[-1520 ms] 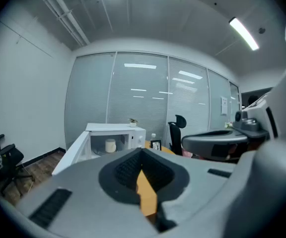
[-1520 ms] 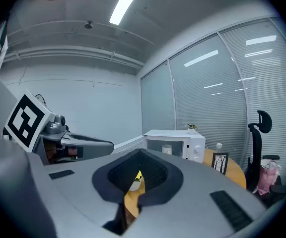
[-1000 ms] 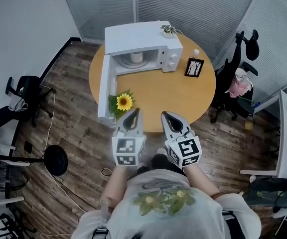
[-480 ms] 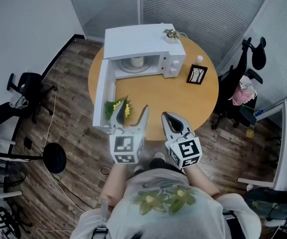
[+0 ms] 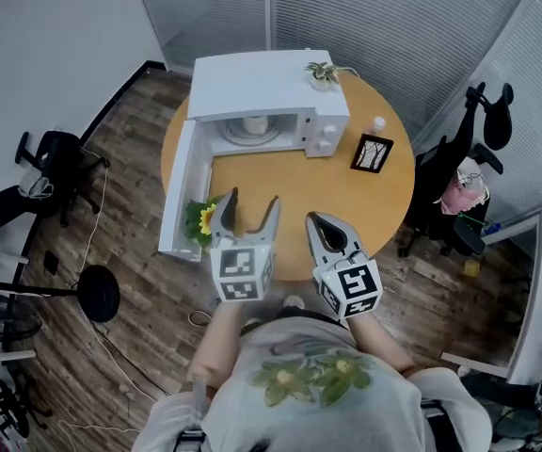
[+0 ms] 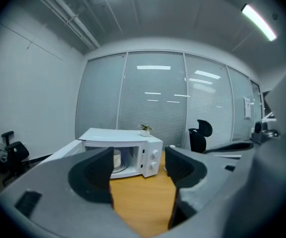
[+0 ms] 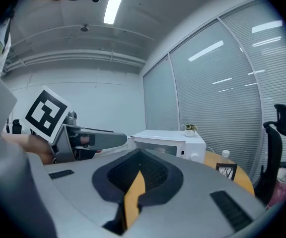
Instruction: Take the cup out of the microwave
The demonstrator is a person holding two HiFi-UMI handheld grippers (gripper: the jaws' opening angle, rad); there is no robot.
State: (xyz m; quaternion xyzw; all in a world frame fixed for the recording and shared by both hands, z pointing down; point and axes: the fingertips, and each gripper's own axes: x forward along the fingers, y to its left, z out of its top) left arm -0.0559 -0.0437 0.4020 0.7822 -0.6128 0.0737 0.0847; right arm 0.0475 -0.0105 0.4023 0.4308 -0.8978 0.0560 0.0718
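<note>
A white microwave (image 5: 263,97) stands at the far side of the round wooden table (image 5: 346,196), its door (image 5: 179,194) swung open to the left. A pale cup (image 5: 256,125) sits on the turntable inside, also seen in the left gripper view as the cup (image 6: 116,158). My left gripper (image 5: 249,207) hovers over the table's near edge, well short of the microwave; its jaws have just been opening and hold nothing. My right gripper (image 5: 322,226) is beside it, shut and empty. In the right gripper view the jaws (image 7: 135,182) meet, with the microwave (image 7: 170,142) beyond.
A sunflower (image 5: 201,220) lies by the open door, close to the left gripper. A framed picture (image 5: 371,153) and a small bottle (image 5: 377,124) stand right of the microwave, and a potted plant (image 5: 324,73) on top. Office chairs (image 5: 478,139) surround the table.
The left gripper's jaws went from shut to wide open. Both grippers moved forward over the table's near edge, toward the microwave.
</note>
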